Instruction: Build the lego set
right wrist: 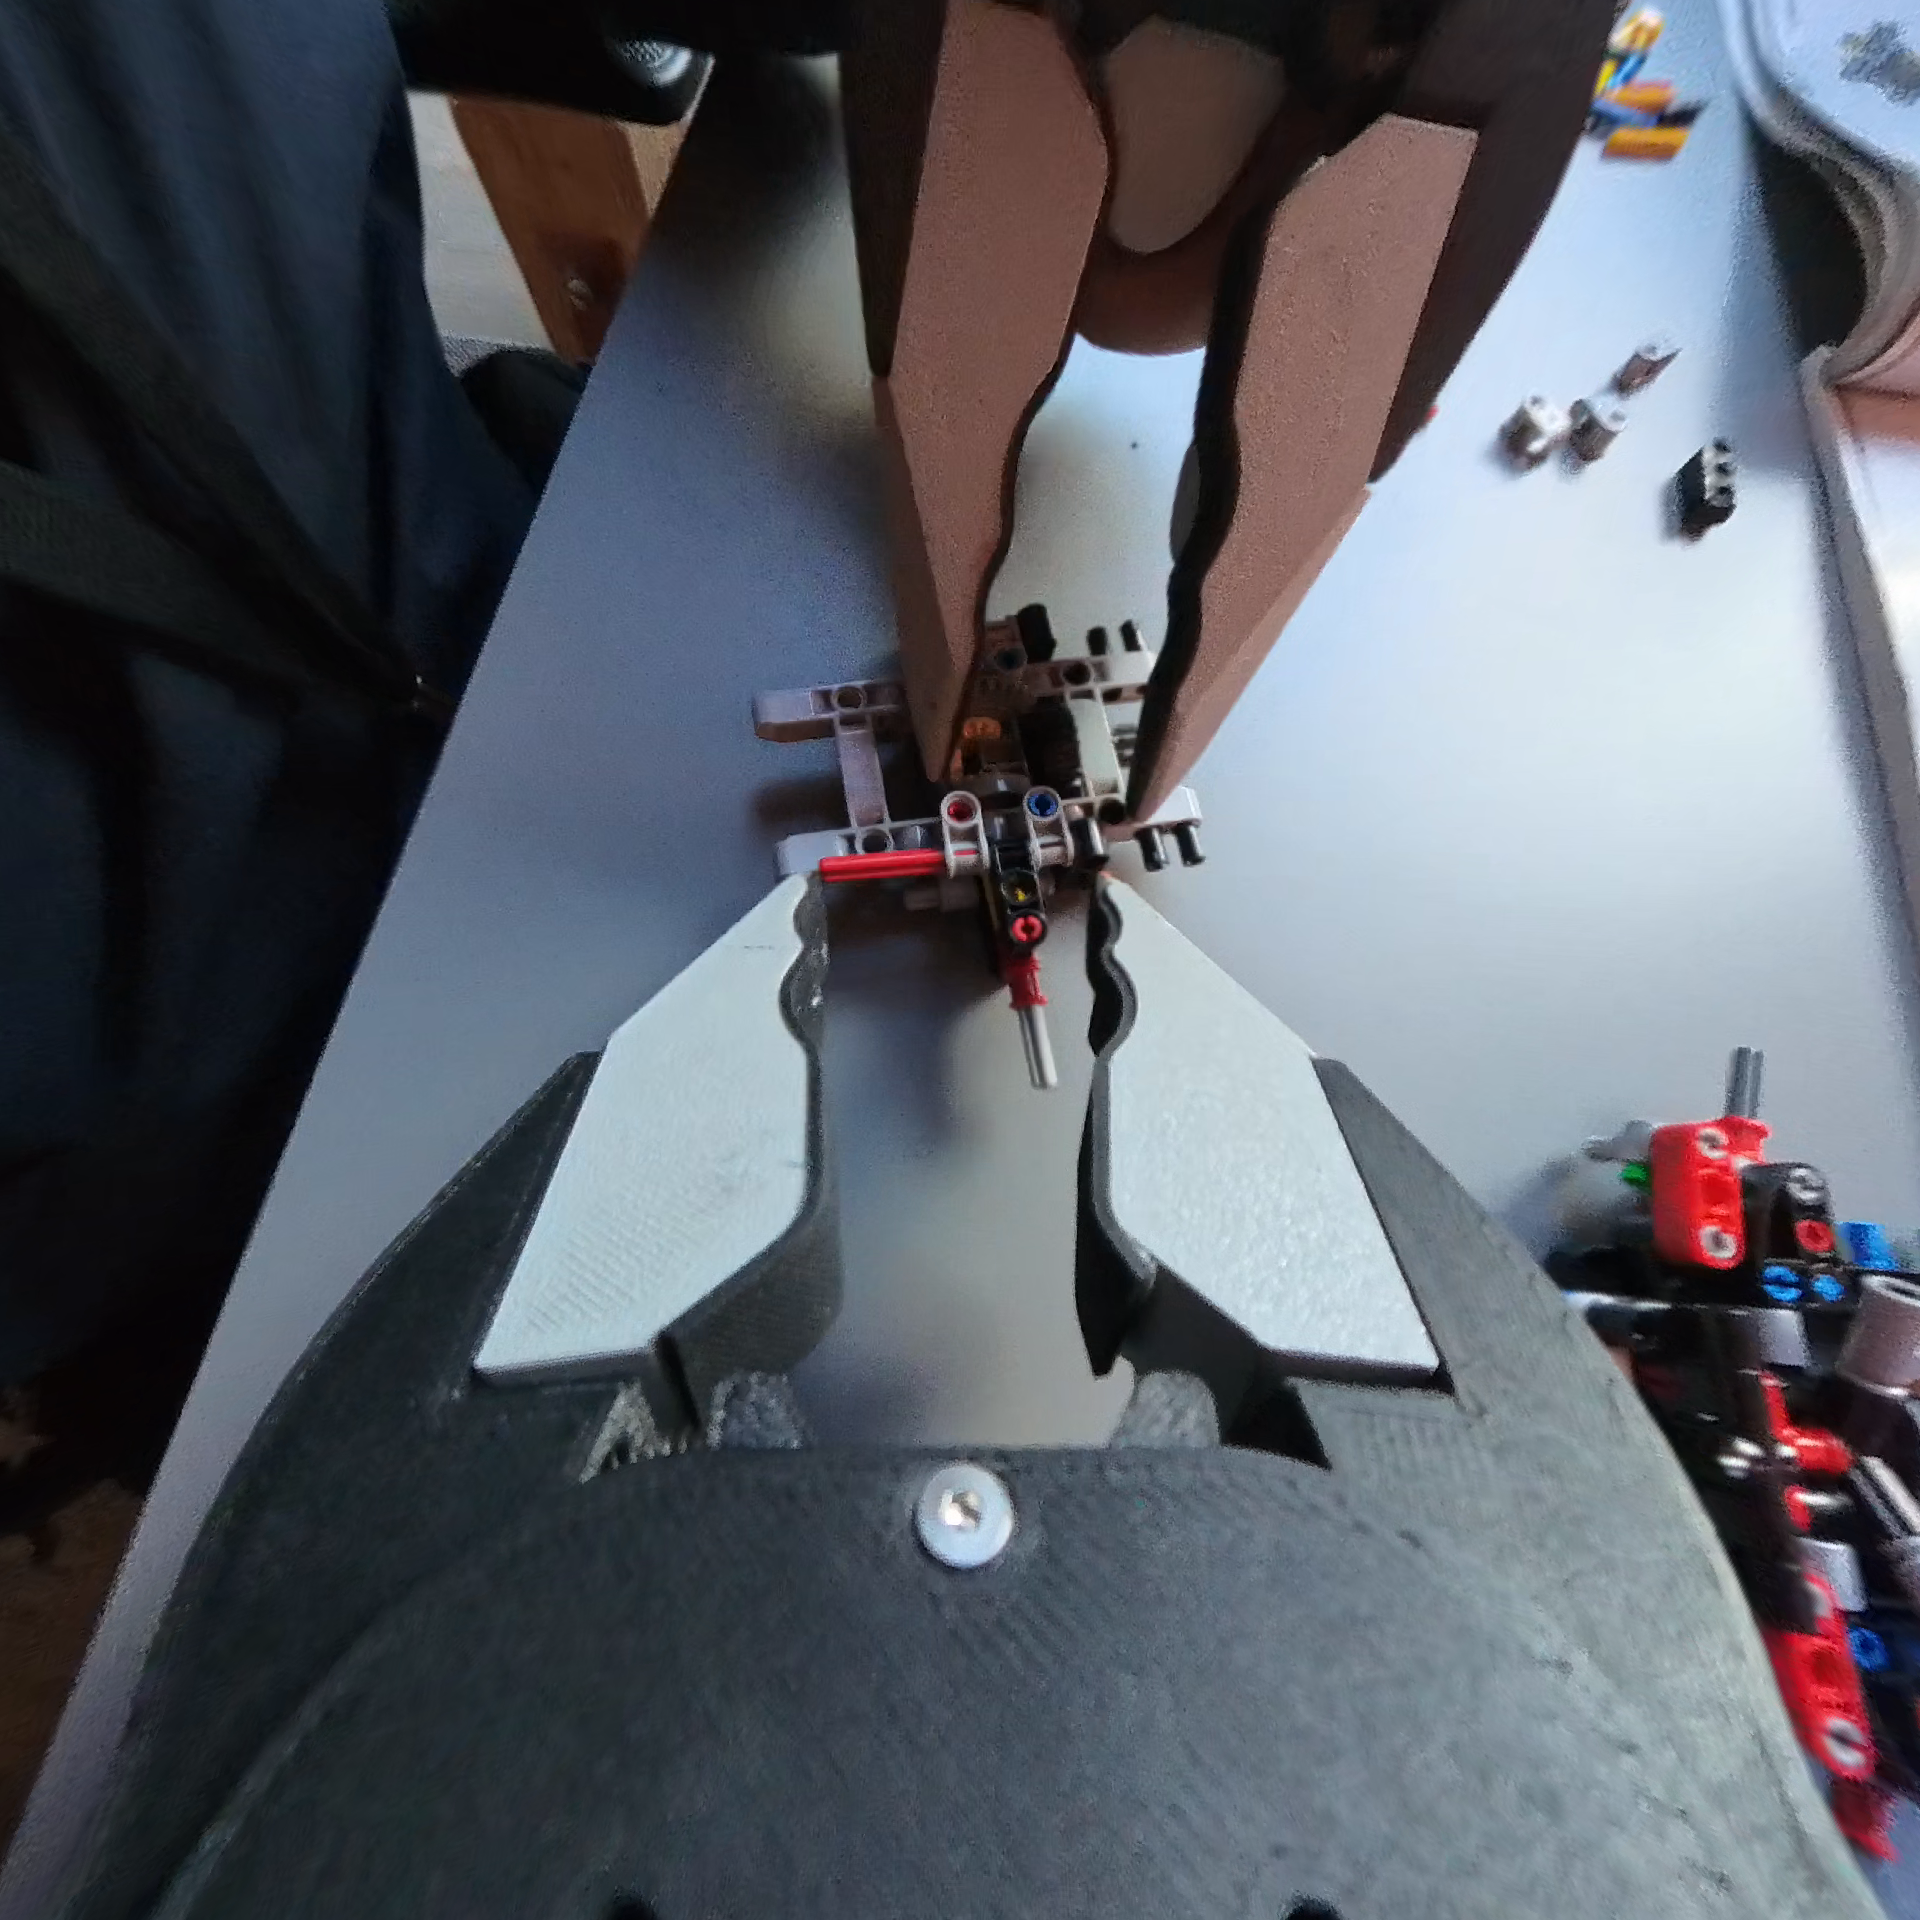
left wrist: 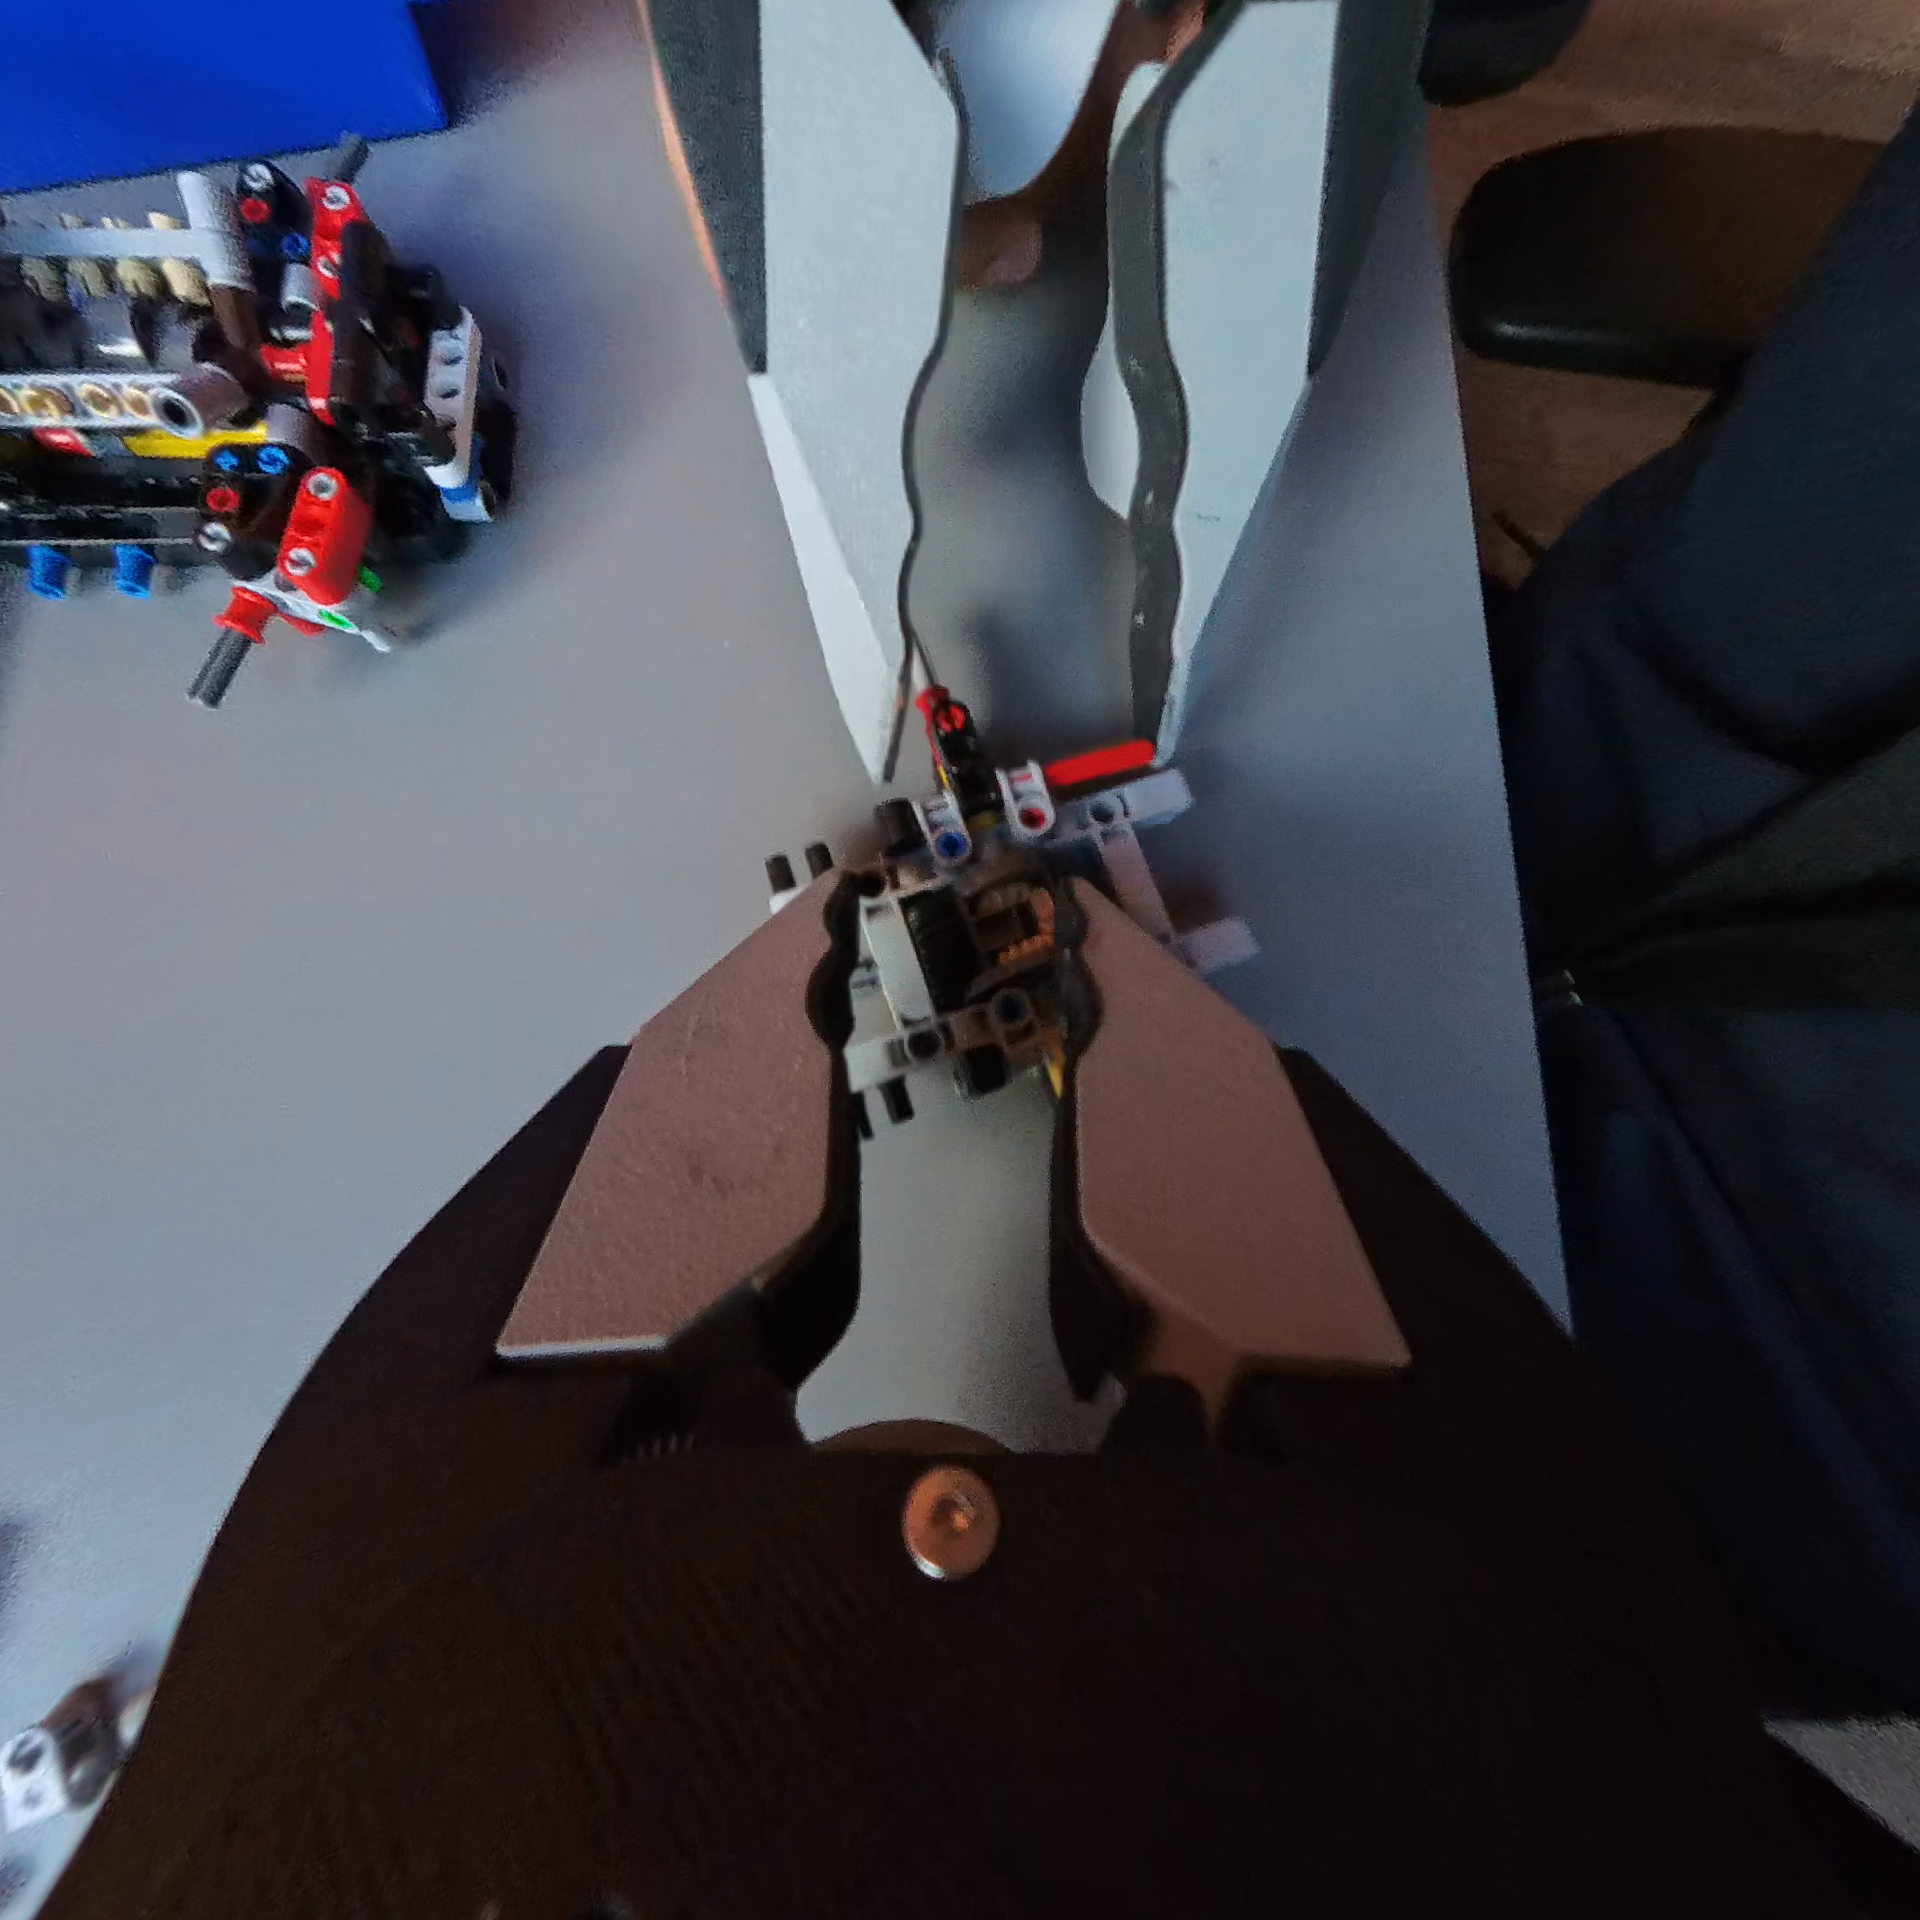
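A small grey, black and red Technic assembly (left wrist: 966, 966) lies on the grey table (left wrist: 416, 1039) near its edge. My left gripper (left wrist: 961, 904), with brown fingers, is shut on its frame, the pads against both sides beside an orange gear. The right wrist view shows this from the far side: the left gripper (right wrist: 1034, 779) comes down onto the assembly (right wrist: 997, 821). My right gripper (right wrist: 956, 899), with grey fingers, is open. Its tips stand either side of the assembly's near end, where a black stub with a red and grey pin (right wrist: 1034, 1029) sticks out untouched. A red axle (right wrist: 883, 862) lies by its left tip.
A larger Technic model (left wrist: 312, 416) stands on the table, also in the right wrist view (right wrist: 1766, 1351). A blue box (left wrist: 208, 73) stands behind it. Loose small parts (right wrist: 1569, 426) lie farther off. A person in dark clothing (left wrist: 1714, 935) sits at the table edge. Less than 4 cm separates the two grippers' tips.
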Tool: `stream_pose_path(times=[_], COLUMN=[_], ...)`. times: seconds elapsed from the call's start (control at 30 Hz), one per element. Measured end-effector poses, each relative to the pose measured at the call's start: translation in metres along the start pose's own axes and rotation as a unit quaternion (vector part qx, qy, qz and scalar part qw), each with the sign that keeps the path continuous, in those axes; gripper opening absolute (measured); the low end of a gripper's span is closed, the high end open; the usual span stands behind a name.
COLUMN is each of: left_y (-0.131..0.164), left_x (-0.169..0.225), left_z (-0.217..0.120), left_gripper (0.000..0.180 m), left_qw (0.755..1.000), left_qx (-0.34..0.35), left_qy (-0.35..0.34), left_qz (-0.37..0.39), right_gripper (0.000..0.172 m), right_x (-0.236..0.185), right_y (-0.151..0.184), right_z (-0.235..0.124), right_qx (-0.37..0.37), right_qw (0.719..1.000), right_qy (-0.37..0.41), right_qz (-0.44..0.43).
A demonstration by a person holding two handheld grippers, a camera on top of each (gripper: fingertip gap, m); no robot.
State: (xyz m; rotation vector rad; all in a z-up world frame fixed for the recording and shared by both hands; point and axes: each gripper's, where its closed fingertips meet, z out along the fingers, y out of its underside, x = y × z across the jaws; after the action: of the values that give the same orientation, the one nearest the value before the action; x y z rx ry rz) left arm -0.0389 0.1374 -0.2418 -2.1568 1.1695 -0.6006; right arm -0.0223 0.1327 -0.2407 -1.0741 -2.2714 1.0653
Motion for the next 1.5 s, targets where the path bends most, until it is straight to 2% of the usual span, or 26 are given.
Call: stream_pose_path(times=[0.2, 0.3, 0.43, 0.5, 0.57, 0.67, 0.8, 0.97, 1.0, 1.23, 1.5], left_y=[-0.003, -0.002, -0.003, -0.003, -0.003, -0.004, -0.005, -0.005, -0.005, -0.006, -0.006], left_x=[-0.001, -0.001, -0.002, -0.002, -0.002, -0.002, -0.001, -0.001, -0.001, -0.001, 0.0], left_z=[0.003, 0.004, 0.004, 0.004, 0.004, 0.004, 0.005, 0.004, 0.004, 0.005, 0.006], left_gripper=[0.032, 0.033, 0.033, 0.033, 0.033, 0.033, 0.032, 0.032, 0.032, 0.032, 0.032], left_qw=[1.0, 0.999, 0.999, 0.999, 0.999, 0.999, 0.998, 0.998, 0.998, 0.997, 0.998], left_qx=[0.01, 0.012, 0.03, 0.039, 0.041, 0.046, 0.055, 0.06, 0.059, 0.06, 0.057], left_qy=[-0.01, -0.028, -0.018, -0.012, -0.008, -0.005, 0.005, 0.008, 0.009, 0.033, 0.018], left_qz=[0.008, 0.025, 0.014, 0.012, 0.017, 0.018, 0.014, 0.016, 0.017, 0.021, 0.029], right_gripper=[0.053, 0.055, 0.06, 0.057, 0.047, 0.048, 0.05, 0.048, 0.041, 0.039, 0.039], right_x=[-0.004, -0.004, -0.004, -0.005, -0.008, -0.001, -0.003, -0.003, -0.006, -0.008, -0.009], right_y=[0.01, 0.009, 0.004, 0.004, 0.0, -0.005, 0.001, 0.0, 0.0, 0.002, 0.003], right_z=[0.009, 0.008, 0.006, 0.006, 0.002, -0.006, 0.002, 0.002, 0.002, 0.003, 0.002], right_qx=[-0.031, -0.025, -0.008, -0.006, 0.012, 0.041, 0.009, 0.012, 0.01, -0.009, -0.031], right_qw=[0.999, 0.998, 0.998, 0.998, 0.997, 0.995, 0.997, 0.996, 0.996, 0.997, 0.997], right_qy=[0.0, 0.007, 0.001, -0.009, -0.019, -0.017, -0.004, 0.008, 0.003, -0.025, -0.029], right_qz=[0.037, 0.049, 0.061, 0.069, 0.071, 0.093, 0.081, 0.088, 0.088, 0.067, 0.06])
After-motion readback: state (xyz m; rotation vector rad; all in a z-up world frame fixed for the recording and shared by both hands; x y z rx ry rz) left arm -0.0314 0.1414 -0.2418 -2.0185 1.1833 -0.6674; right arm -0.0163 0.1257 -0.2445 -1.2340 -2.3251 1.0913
